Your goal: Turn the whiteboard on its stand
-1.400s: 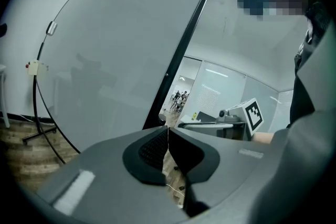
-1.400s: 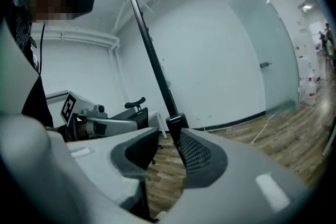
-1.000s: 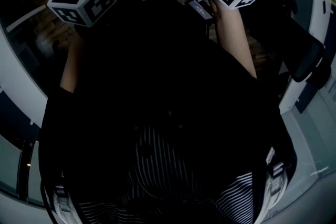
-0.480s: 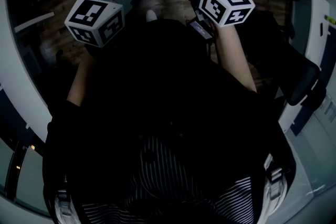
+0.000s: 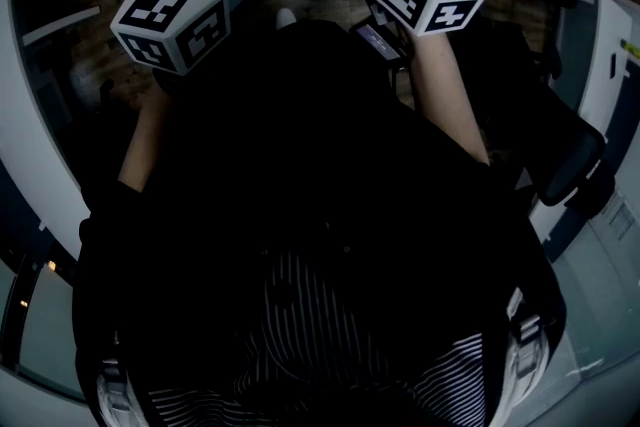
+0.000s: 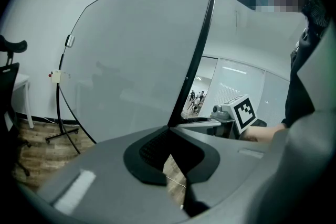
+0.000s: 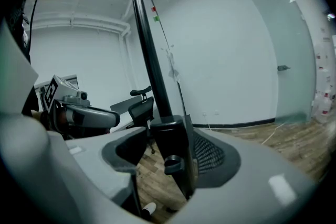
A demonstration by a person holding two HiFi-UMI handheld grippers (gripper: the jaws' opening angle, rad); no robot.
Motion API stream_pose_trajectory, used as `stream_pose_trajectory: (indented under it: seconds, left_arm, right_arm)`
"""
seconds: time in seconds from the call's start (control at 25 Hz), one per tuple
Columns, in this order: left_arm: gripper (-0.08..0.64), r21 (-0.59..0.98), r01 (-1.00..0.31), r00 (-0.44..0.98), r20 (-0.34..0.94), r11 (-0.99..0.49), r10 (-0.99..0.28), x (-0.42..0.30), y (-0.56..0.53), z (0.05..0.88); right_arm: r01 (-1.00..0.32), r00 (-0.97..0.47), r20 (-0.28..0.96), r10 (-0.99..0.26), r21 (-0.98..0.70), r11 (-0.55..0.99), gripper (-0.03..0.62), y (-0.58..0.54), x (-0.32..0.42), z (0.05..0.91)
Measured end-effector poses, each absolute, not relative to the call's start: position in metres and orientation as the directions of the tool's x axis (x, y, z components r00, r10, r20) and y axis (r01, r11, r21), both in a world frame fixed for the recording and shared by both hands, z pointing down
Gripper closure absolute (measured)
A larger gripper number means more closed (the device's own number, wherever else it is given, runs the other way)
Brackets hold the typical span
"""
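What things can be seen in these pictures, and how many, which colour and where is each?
whiteboard: one, white with black frame, upright ahead
stand: one, black tube, beside the board, foot on the floor
small magnets or markers: three, blue, red, green, high on the board
knob: one, black, low on the frame
office chair: at least one, black, beyond the board
floor: brown wood, below
door: one, pale, right wall
person: one, dark clothes, holding both grippers
left gripper: one, grey, apparently shut on the whiteboard's edge
right gripper: one, grey, jaws have just been opening, apart, frame between them
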State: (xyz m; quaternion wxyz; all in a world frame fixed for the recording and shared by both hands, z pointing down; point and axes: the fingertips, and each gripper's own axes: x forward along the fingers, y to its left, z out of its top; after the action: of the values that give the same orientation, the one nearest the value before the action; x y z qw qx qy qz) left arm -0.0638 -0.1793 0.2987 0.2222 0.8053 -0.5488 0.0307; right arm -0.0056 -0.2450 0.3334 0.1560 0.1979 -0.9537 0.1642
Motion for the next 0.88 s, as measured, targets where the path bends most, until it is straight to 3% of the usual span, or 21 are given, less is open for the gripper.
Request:
stream_pose_trajectory:
  seconds: [0.4,0.6,0.68,0.88]
  left_arm:
    - [0.557,0.363,-0.906,0.341,0.325,-0.217,-0.882,-0.085,-0.157,0.316]
    - [0.557,0.356,-0.907,0.346,0.333,-0.223,-0.877,-0.084,-0.155,0.318]
    - [0.557,0.359,-0.906,0.348,0.330,-0.224,-0.878,-0.089,-0.152,0.319]
    - [0.556,0.360,-0.903,0.353,0.307,-0.236,-0.884,-0.102,-0.139,0.316]
  right_arm:
    - [-0.430,-0.865,0.387,-0.319,-0.245,0.869,0.325,-0.242,-0.018,0.342]
    - [-0.506,-0.821,0.408,-0.400,-0.196,0.840,0.330,-0.258,-0.010,0.349]
    - [-0.547,-0.791,0.429,-0.437,-0.175,0.819,0.374,-0.265,-0.006,0.352]
    - [-0.618,-0.715,0.487,-0.502,-0.103,0.780,0.391,-0.264,0.000,0.360]
